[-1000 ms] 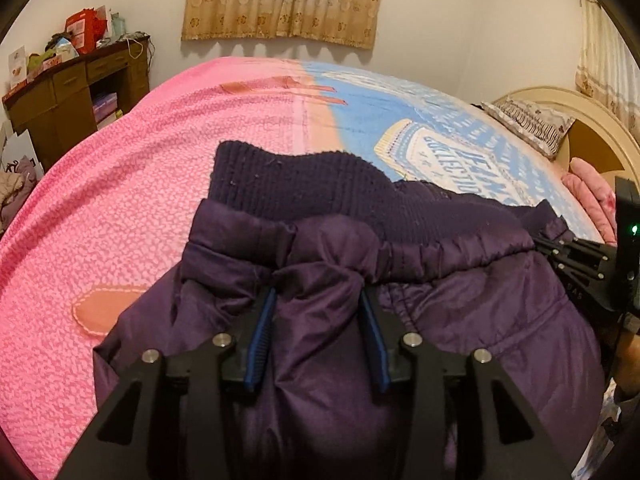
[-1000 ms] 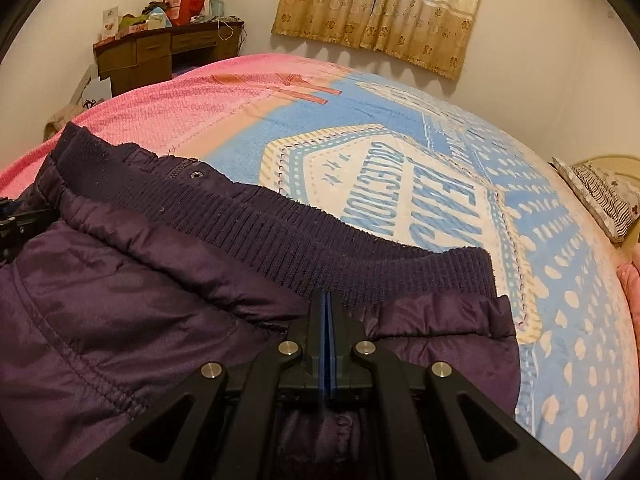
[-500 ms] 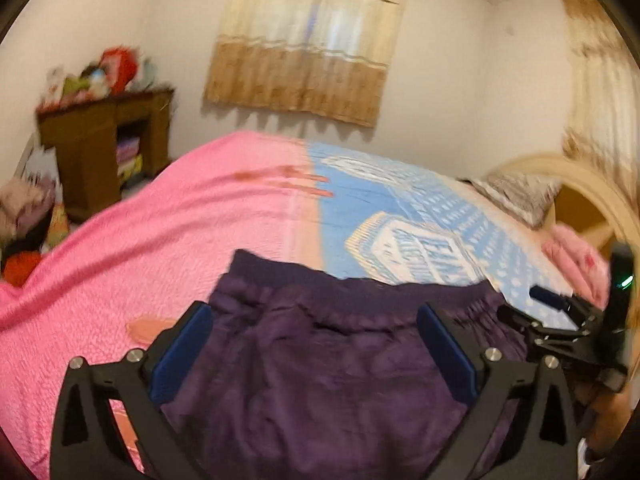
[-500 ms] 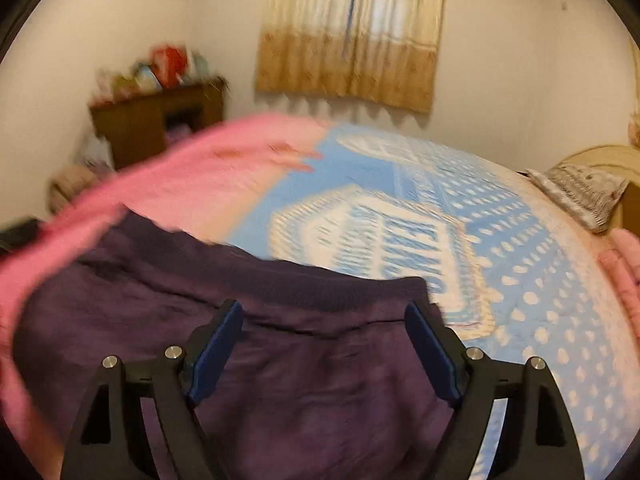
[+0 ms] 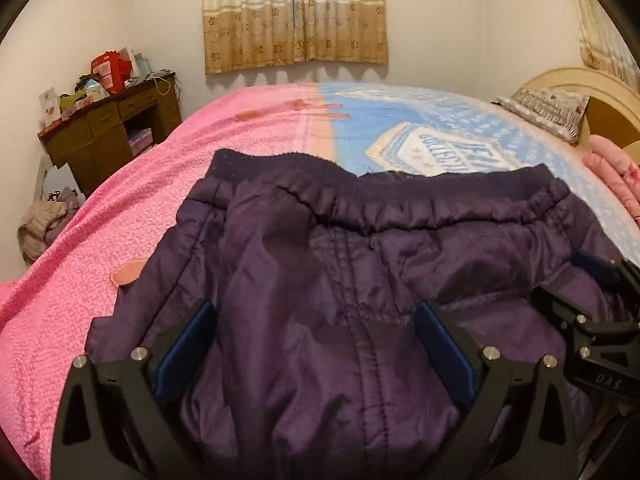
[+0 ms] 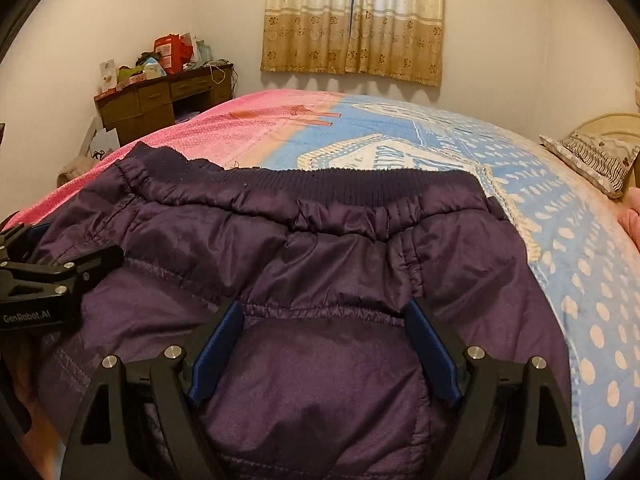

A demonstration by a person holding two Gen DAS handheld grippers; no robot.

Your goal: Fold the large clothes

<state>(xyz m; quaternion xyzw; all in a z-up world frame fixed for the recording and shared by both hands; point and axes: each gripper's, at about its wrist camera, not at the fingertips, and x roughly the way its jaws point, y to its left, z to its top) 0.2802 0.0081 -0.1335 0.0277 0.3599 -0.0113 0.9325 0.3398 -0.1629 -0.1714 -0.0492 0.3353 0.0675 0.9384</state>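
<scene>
Lay spread on the bed (image 5: 168, 208), the purple padded jacket (image 5: 320, 280), ribbed hem (image 5: 280, 162) toward the curtained window (image 5: 296, 12) and the rest running down under both cameras. Seemed doubled over already: a stitched seam with gathered elastic crossed the near part, and a second band of gathering sat just below the ribbed hem, which suggested one layer laid on another. Could not tell how many folds were in from these views, since the near edge ran out of frame.

Hovered just above the fabric with blue pads spread wide, the left gripper (image 5: 314, 344), gripping nothing. Same for the right gripper (image 6: 324, 344), jaws parted over the jacket's right portion, no cloth between them. Showed at the edge of each other's view, so close side by side over the garment.

Judged roughly mid-task: a lengthwise or bottom fold apparently laid down and released. Left to do, probably: smoothing the puffed, wrinkled surface and at least one more fold to make a compact bundle. Played no part, the cluttered desk (image 6: 160, 100) and pillow (image 6: 596, 156).
</scene>
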